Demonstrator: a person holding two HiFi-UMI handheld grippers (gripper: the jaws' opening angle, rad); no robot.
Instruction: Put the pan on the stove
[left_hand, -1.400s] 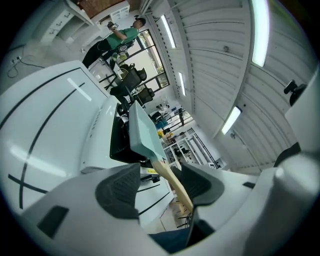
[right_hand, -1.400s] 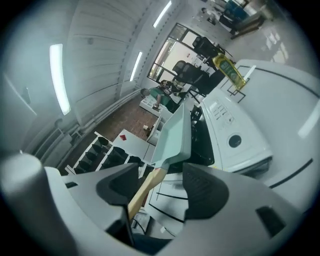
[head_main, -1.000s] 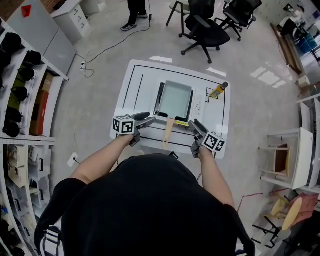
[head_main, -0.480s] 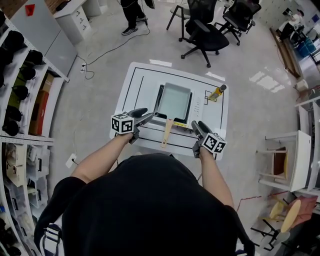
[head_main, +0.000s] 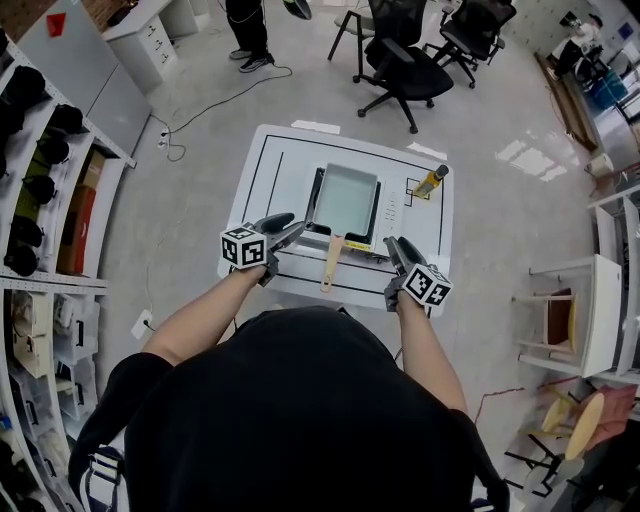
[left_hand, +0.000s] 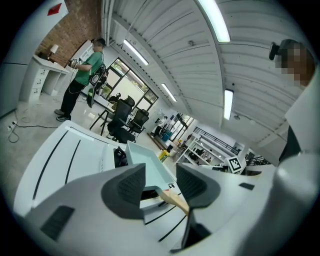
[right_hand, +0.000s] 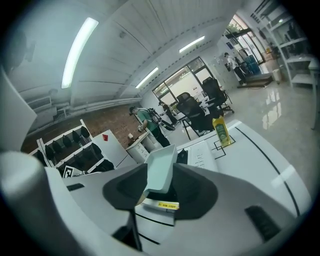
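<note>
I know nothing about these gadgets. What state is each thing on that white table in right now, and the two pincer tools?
pan: sitting on the stove, empty, wooden handle pointing toward the person.
stove: under the pan; lit or not, cannot tell.
yellow bottle: upright, inside a marked square.
left gripper: jaws apart, just been closing, holding nothing.
right gripper: jaws narrowly apart, just been closing, holding nothing.

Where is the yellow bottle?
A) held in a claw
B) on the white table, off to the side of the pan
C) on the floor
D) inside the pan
B: the yellow bottle stands on the white table inside a marked square, apart from the pan and from both claws.
</note>
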